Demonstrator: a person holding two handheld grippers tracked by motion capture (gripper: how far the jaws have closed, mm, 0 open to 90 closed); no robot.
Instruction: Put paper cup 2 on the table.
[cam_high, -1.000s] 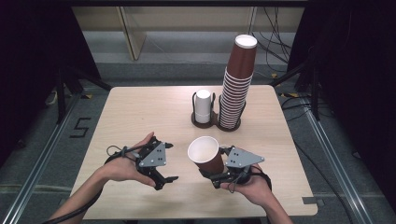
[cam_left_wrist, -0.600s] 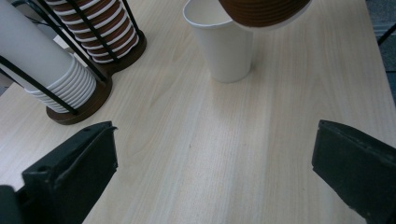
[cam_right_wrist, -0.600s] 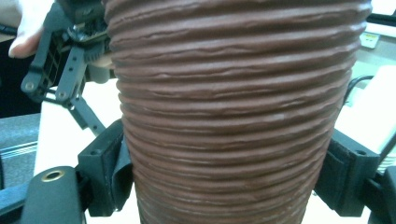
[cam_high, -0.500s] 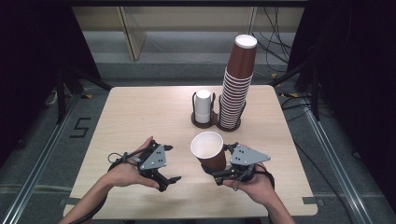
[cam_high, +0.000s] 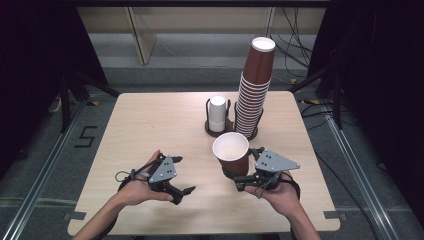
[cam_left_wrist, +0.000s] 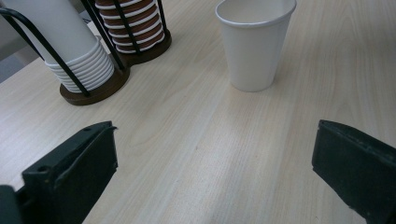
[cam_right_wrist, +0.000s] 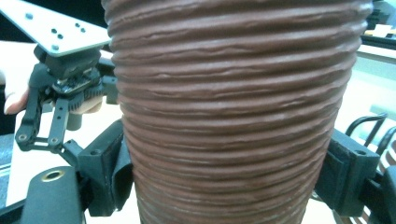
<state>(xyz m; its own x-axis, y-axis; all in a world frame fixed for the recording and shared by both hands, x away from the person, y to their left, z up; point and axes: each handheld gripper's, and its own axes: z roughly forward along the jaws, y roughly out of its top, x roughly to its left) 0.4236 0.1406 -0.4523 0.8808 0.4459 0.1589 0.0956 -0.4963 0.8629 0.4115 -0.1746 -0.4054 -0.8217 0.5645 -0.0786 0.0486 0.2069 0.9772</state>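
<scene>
Brown paper cup (cam_high: 231, 152) — ribbed, corrugated wall, white inside, mouth up, upright with a slight tilt. It sits clamped in the right gripper (cam_high: 240, 176), near-right part of the wooden table (cam_high: 150, 125); in the right gripper view the two black jaws press on opposite sides of the cup's (cam_right_wrist: 233, 112) lower wall, so the claw is at a medium width and holding it. Cup is raised off the tabletop, just near of the tall brown cup stack (cam_high: 255, 95) that stands in the black wire holder (cam_high: 220, 127) at the far middle. Short white cup stack (cam_high: 217, 113) fills the holder's left slot.

Left gripper (cam_high: 182, 192) is near-left, low over the table, jaws wide apart with nothing between them. In the left gripper view a single white paper cup (cam_left_wrist: 254, 42) stands upright on the wood beyond the jaws — well apart from them, right of the holder (cam_left_wrist: 100, 70).
</scene>
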